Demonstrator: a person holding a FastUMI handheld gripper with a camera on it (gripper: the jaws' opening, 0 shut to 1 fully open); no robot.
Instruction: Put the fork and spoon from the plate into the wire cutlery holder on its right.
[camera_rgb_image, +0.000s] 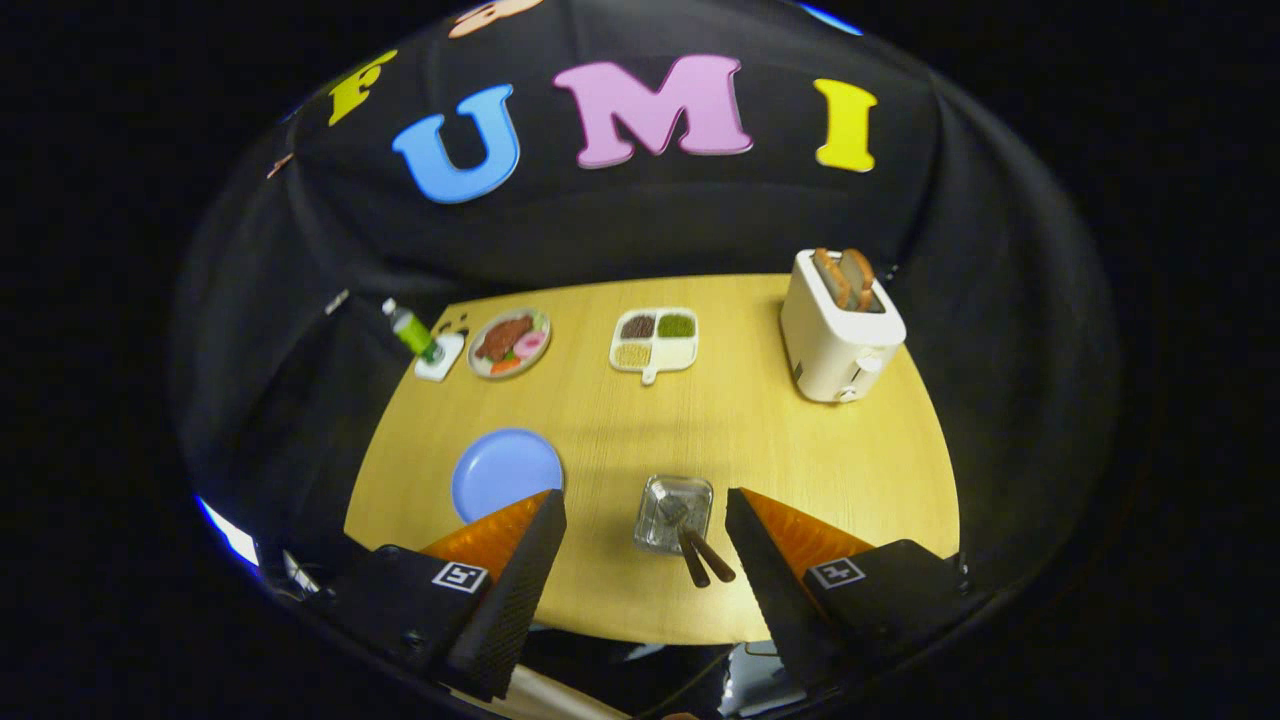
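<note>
Fork and spoon (706, 558) stand in the wire holder (673, 513), brown handles sticking out toward the camera, right between the gripper (645, 515) fingers, which are spread wide and touch nothing. Blue plate (506, 471) sits bare just left of the holder, partly behind the left finger, on the wooden table (780, 450). Farther back: bottle (409, 329) on a white coaster, food plate (509, 342), divided tray (654, 340), and a white toaster (838, 329) with bread at far right.
</note>
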